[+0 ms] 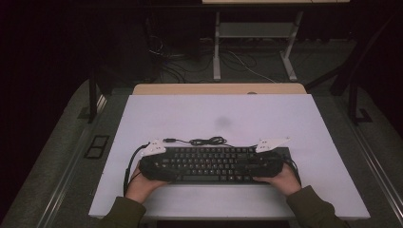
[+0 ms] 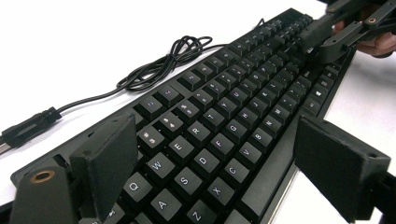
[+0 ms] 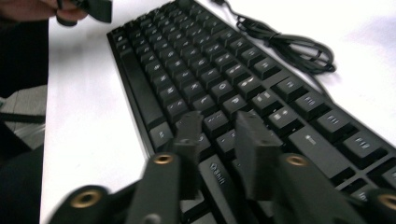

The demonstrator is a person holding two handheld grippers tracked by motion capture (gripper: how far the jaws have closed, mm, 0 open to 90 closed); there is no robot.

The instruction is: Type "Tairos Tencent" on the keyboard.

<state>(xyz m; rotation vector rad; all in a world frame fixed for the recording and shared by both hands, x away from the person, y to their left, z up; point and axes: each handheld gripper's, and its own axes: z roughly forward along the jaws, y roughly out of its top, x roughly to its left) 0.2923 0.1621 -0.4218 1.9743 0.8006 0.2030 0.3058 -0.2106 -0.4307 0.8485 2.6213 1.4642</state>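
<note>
The left claw (image 2: 210, 158) stands wide open astride the keyboard's (image 1: 209, 164) left end, pads clear of it. The keyboard lies near the tabletop's (image 1: 228, 114) front edge, cable (image 1: 204, 141) coiled behind. The right claw (image 3: 219, 140), partly open, holds nothing over the right-end keys.

The far half of the white table (image 1: 266, 111) lies bare, so a hand can pass there freely. Near the front, the black keyboard (image 1: 214, 164) and its coiled cable (image 1: 206, 141) (just behind it) block the way.
</note>
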